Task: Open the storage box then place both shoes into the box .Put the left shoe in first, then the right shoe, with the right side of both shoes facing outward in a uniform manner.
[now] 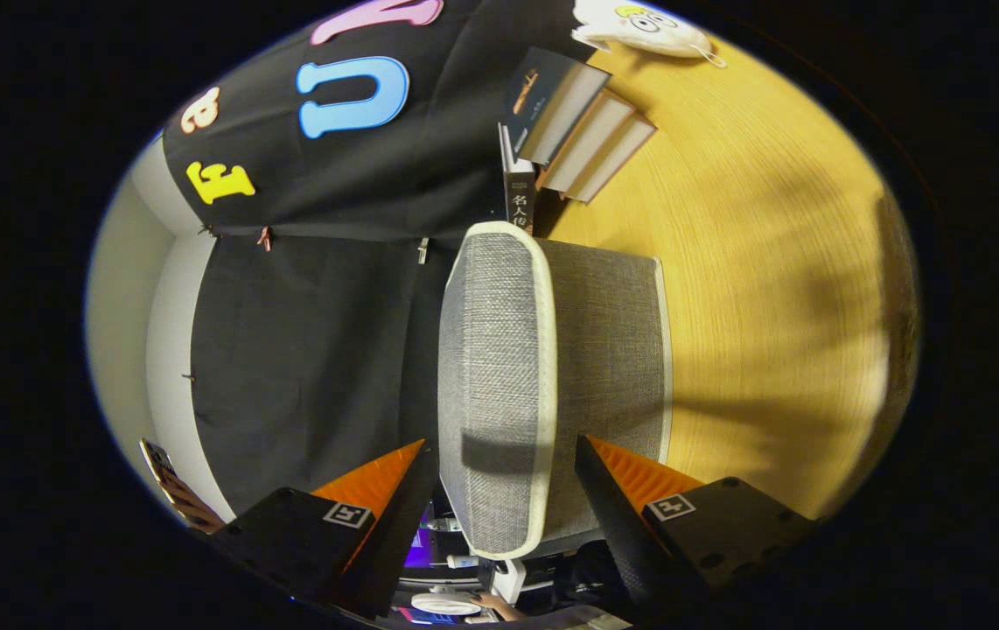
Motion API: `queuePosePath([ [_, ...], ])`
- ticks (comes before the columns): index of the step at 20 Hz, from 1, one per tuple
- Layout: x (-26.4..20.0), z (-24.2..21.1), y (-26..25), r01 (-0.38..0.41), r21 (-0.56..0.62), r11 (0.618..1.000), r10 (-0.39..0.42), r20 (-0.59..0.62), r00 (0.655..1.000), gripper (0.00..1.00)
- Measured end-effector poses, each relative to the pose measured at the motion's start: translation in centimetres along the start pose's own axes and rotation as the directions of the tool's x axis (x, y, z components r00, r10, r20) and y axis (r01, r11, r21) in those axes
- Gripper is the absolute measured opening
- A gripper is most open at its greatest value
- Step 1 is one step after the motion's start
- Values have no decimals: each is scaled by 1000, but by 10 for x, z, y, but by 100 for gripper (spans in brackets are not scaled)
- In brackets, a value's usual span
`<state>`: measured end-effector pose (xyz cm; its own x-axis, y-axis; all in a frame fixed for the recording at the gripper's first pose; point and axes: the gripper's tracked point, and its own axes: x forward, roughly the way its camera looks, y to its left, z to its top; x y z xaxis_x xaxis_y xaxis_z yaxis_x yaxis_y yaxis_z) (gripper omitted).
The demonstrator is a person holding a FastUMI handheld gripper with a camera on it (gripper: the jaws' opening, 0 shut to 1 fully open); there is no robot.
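Jaws parted around storage box (543, 367) lid, not visibly pressing.

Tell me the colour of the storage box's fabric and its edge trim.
Grey woven fabric with cream trim on the storage box, seen in the gripper view between the open gripper fingers.

I see my gripper (499, 477) with its fingers spread wide, and the grey fabric storage box (543, 385) sits between and just beyond them, neither finger touching it. It rests on a wooden table (771, 262). Books (569, 122) stand past the box.
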<state>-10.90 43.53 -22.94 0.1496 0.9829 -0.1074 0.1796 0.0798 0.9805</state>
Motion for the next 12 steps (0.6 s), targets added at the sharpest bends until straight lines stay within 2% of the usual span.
queuePosePath([
  [3, 8, -10, 1, -66, 83, 994, 67, -15, 998, 94],
  [6, 5, -8, 9, -113, 82, 990, 113, 7, 994, 72],
  [7, 4, -6, 11, -136, 79, 988, 135, 12, 991, 59],
  [8, 3, -5, 13, -153, 98, 983, 151, 35, 988, 57],
  [10, -10, 7, 24, -188, 101, 977, 180, 86, 980, 19],
  [11, -11, 6, 29, -199, 82, 977, 191, 96, 977, 9],
  [12, -15, 3, 34, -205, 73, 976, 199, 85, 976, 5],
])
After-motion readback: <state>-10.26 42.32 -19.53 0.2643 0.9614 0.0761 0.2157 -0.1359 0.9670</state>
